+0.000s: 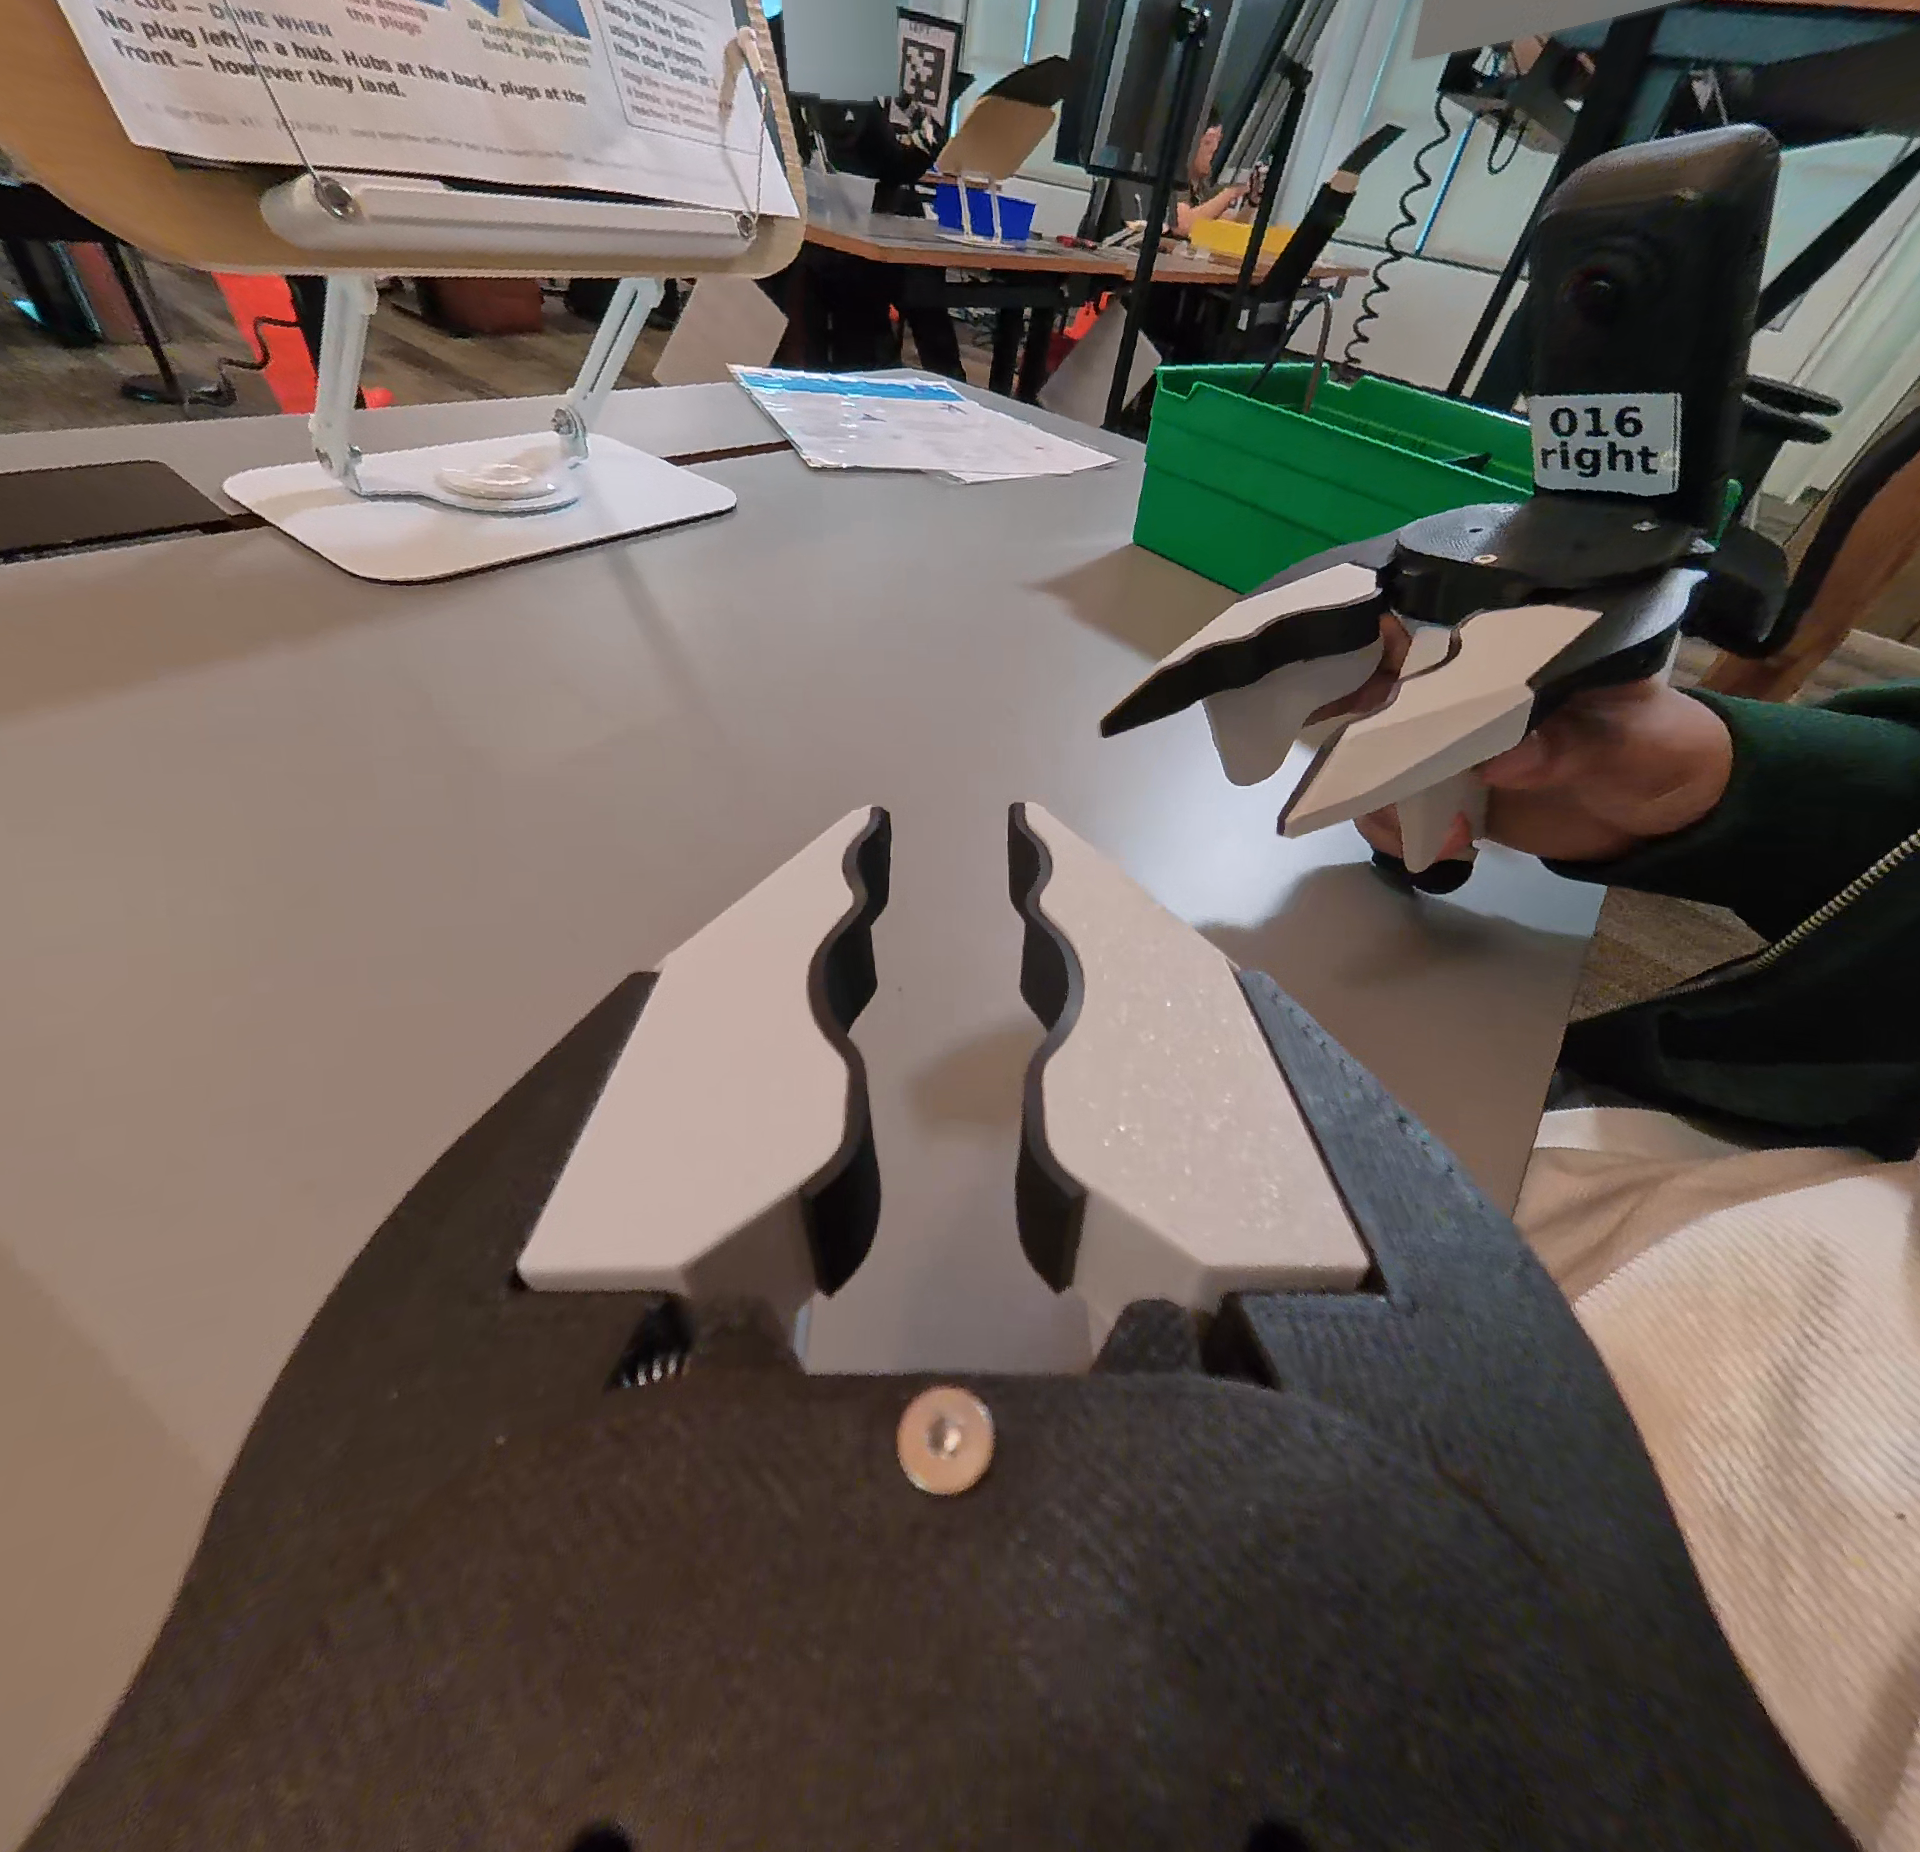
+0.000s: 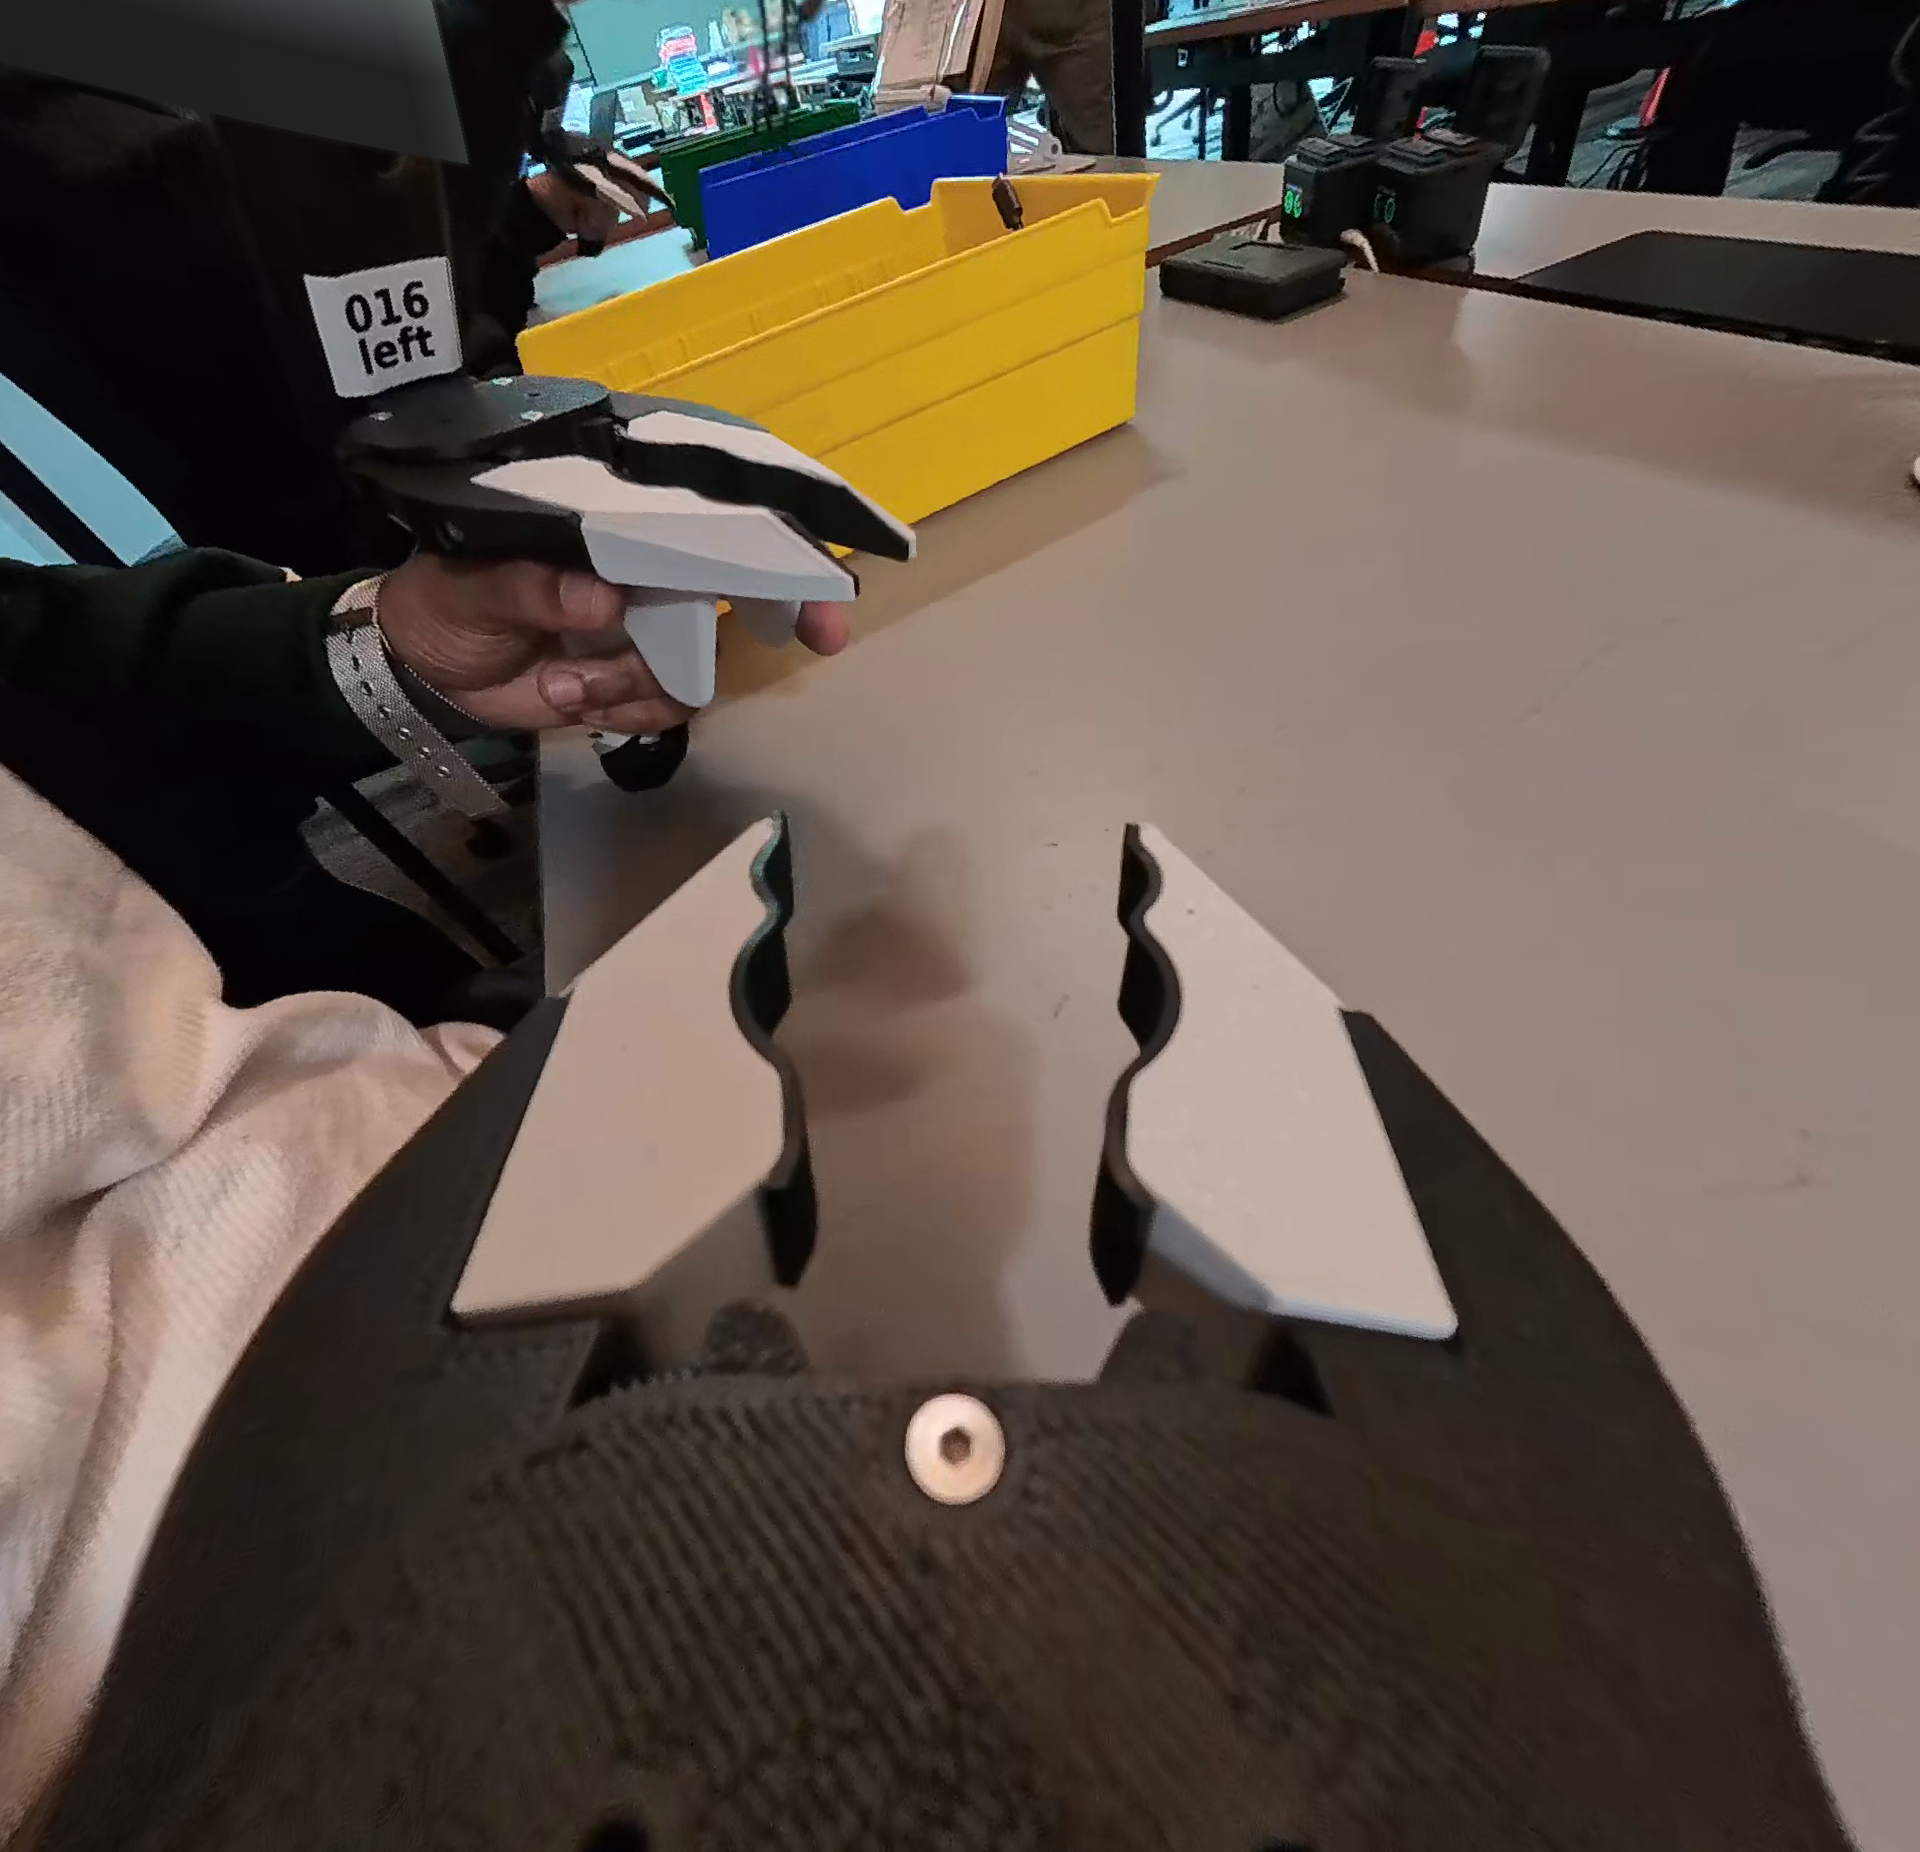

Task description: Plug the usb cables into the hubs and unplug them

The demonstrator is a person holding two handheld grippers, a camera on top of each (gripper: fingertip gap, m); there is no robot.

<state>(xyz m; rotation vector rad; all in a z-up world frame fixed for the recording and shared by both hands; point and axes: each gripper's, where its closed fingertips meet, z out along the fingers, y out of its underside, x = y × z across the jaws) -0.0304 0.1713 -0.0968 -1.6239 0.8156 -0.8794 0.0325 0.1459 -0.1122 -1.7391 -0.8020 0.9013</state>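
**Both grippers empty above a grey table**

Plainly, the left gripper (image 1: 948, 815) hangs over the grey table (image 1: 520, 815) with a narrow gap between its fingers and nothing in it. To its right, the right gripper (image 2: 954, 836) stands spread wider, also empty, held in a hand (image 1: 1579, 774) with a dark green sleeve. No USB cables or hubs show in either view. A green bin (image 1: 1278, 483) sits at the far right, a yellow bin (image 2: 883, 348) at the left, and a white document stand (image 1: 468, 493) at the far side.
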